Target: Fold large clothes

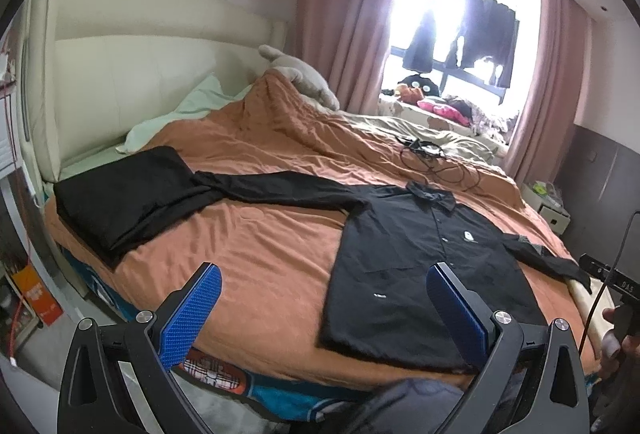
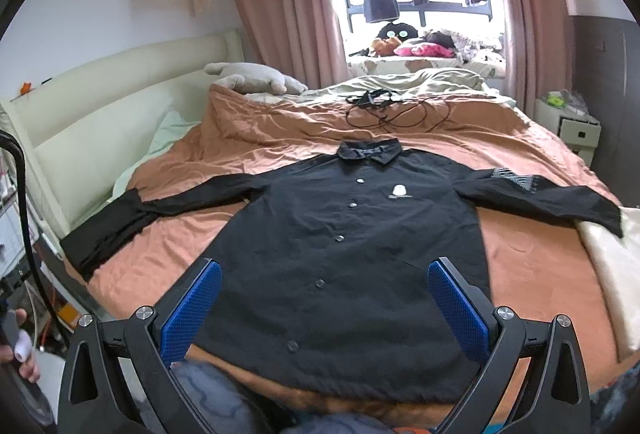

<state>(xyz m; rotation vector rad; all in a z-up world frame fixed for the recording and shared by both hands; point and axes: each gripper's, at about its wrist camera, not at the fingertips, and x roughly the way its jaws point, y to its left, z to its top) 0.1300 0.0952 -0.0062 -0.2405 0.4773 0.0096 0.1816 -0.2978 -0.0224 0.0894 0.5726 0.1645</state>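
A black button-up jacket [image 2: 340, 234] lies flat and face up on the orange bedspread [image 2: 280, 130], collar away from me, both sleeves spread out to the sides. It also shows in the left wrist view [image 1: 420, 266], to the right. My left gripper [image 1: 324, 310] is open and empty above the bed's near edge, left of the jacket's hem. My right gripper [image 2: 324, 306] is open and empty, held above the jacket's lower half. The left sleeve end lies on a folded black garment [image 1: 124, 194].
A black cable [image 2: 388, 110] lies tangled on the bed beyond the collar. A grey plush toy [image 2: 252, 76] rests by the cream headboard [image 2: 104, 102]. A white nightstand [image 2: 576, 126] stands right of the bed. A cream cloth [image 2: 616, 266] lies at the bed's right edge.
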